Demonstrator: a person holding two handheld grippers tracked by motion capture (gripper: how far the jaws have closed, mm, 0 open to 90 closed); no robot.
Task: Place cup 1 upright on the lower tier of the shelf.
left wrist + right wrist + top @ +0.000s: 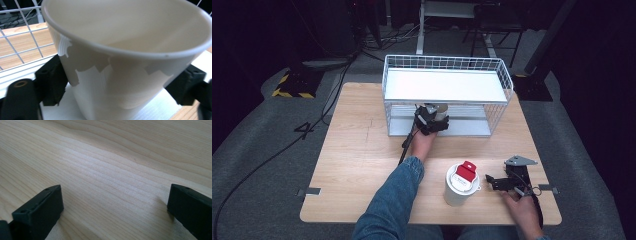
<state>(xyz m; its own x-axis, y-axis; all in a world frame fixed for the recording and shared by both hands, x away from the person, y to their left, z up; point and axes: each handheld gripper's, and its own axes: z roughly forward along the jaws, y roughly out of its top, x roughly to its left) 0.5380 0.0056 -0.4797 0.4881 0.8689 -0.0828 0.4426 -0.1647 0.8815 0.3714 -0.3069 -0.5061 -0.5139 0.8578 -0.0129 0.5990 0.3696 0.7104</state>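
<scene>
A white paper cup (125, 62) stands upright on the lower shelf of a white wire rack (385, 80), seen in the high view as a pale cup (441, 108). My left gripper (431, 121) reaches into the rack's front opening. In the left gripper view, my left gripper (117, 83) has a black jaw close on each side of the cup, and the cup wall shows no squeeze. My right gripper (492, 181) rests at the table's front right, open, with bare wood between the jaws of my right gripper (115, 205).
A white lidded tub with a red flap (461, 184) stands near the front edge, just left of the right gripper. The rack has an upper white shelf (444, 85) above the cup. A black cable (408, 142) trails from the left gripper across the wooden table (357, 150).
</scene>
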